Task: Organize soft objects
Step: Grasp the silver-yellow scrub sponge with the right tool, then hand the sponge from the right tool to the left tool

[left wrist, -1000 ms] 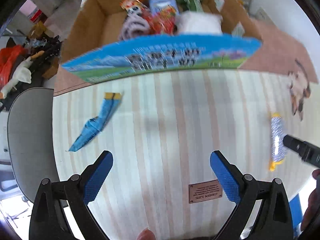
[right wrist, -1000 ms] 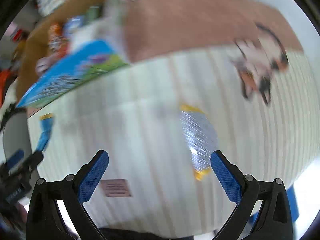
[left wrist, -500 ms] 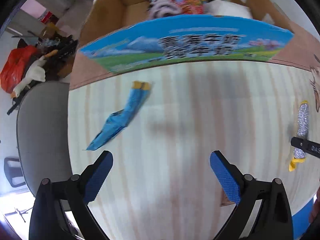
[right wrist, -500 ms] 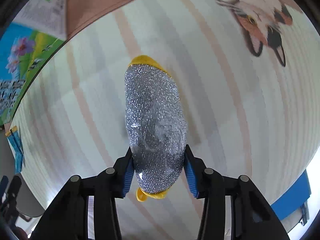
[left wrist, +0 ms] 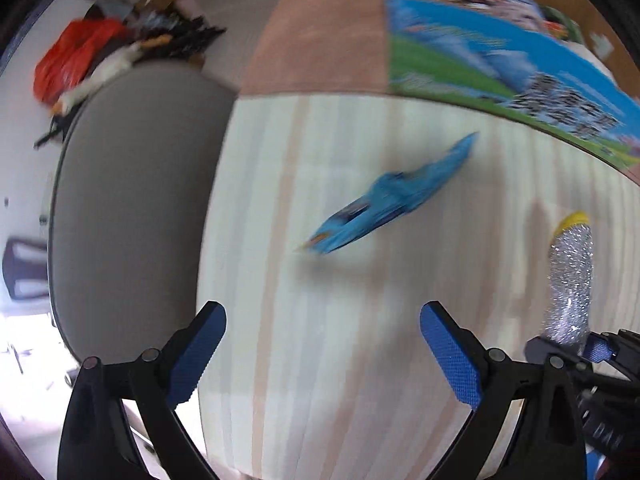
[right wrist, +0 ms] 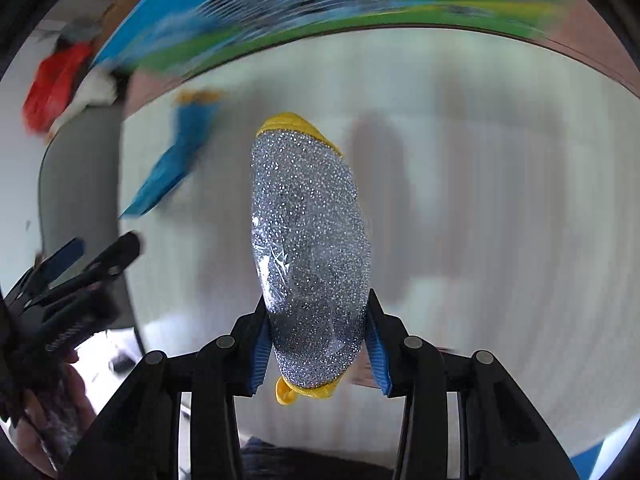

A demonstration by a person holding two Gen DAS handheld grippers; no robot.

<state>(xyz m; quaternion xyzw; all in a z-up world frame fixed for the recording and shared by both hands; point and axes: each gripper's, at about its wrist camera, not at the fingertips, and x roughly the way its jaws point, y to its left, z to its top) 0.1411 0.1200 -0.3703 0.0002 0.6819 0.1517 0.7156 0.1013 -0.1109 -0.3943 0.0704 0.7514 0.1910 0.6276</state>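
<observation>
Motion blur smears the blue packet (left wrist: 394, 200) and the box's printed panel (right wrist: 320, 12) lettering.

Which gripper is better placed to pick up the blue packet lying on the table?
Left. The left gripper is open and empty, facing the blue packet. The right gripper is already shut on the glittery sponge.

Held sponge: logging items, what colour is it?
Glittery silver sponge with yellow edging, clearest in right wrist view.

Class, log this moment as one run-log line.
right gripper: shut on glitter pouch | left gripper: open, empty | blue packet: on table
</observation>
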